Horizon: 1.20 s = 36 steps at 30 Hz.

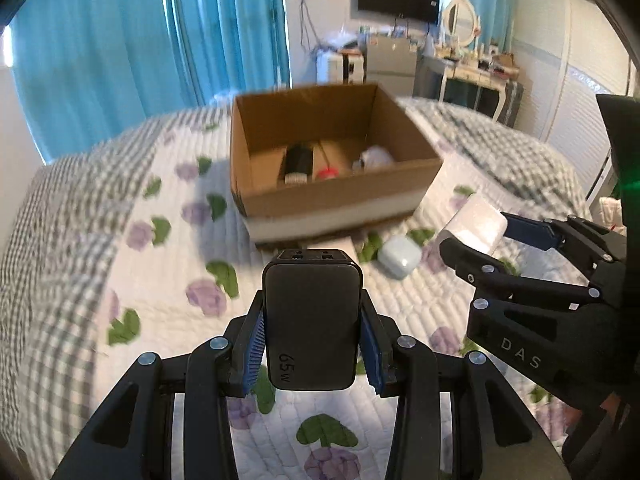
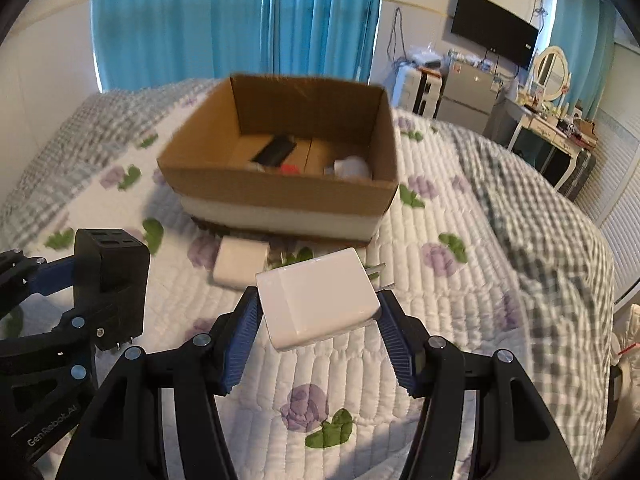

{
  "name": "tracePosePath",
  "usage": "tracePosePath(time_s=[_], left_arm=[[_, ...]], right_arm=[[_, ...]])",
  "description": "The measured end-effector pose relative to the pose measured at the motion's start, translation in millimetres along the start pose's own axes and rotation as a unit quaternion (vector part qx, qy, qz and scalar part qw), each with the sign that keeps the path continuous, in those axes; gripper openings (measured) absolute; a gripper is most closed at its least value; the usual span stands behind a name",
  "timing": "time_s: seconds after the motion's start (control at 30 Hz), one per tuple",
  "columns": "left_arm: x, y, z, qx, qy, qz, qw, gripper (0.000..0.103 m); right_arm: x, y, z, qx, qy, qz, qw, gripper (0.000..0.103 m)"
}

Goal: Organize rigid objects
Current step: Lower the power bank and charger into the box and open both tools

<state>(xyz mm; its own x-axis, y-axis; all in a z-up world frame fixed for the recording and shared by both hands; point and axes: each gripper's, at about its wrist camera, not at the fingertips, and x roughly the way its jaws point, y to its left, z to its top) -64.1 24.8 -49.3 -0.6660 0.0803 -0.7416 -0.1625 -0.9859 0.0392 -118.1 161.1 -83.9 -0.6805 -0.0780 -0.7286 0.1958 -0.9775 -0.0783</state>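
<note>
Carrying step: the left gripper (image 1: 312, 344) clamps a black 65W charger (image 1: 313, 320), the right gripper (image 2: 316, 320) a white charger (image 2: 316, 300); next, both need lifting over the cardboard box (image 2: 280, 192) at frame centre.

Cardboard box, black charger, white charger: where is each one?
cardboard box (image 1: 280, 194), left wrist view, front wall.
black charger (image 1: 313, 320), left wrist view, top face.
white charger (image 2: 316, 300), right wrist view, top face.

My left gripper (image 1: 313, 320) clamps a black charger (image 1: 313, 322) marked 65W. Cardboard box (image 1: 320, 208) at 12 o'clock on the bed (image 1: 160, 300), items inside. Pale blue case (image 1: 399, 257) at 1 o'clock. Right gripper (image 1: 476, 232) at 3 o'clock grips a white block (image 1: 478, 220).
</note>
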Motion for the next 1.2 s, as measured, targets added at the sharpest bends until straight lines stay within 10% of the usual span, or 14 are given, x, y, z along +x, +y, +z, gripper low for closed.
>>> tracePosePath(time_s=[0.53, 1.2], left_arm=[[-8.7, 12.1, 110.7, 0.025, -0.069, -0.004, 0.9973, 0.042], [169.8, 1.5, 174.7, -0.004, 0.025, -0.038, 0.999, 0.042]], right_arm=[[-40.5, -25.0, 91.6, -0.014, -0.09, 0.003, 0.996, 0.058], [86.2, -70.4, 171.7, 0.011, -0.065, 0.012, 0.998, 0.058]])
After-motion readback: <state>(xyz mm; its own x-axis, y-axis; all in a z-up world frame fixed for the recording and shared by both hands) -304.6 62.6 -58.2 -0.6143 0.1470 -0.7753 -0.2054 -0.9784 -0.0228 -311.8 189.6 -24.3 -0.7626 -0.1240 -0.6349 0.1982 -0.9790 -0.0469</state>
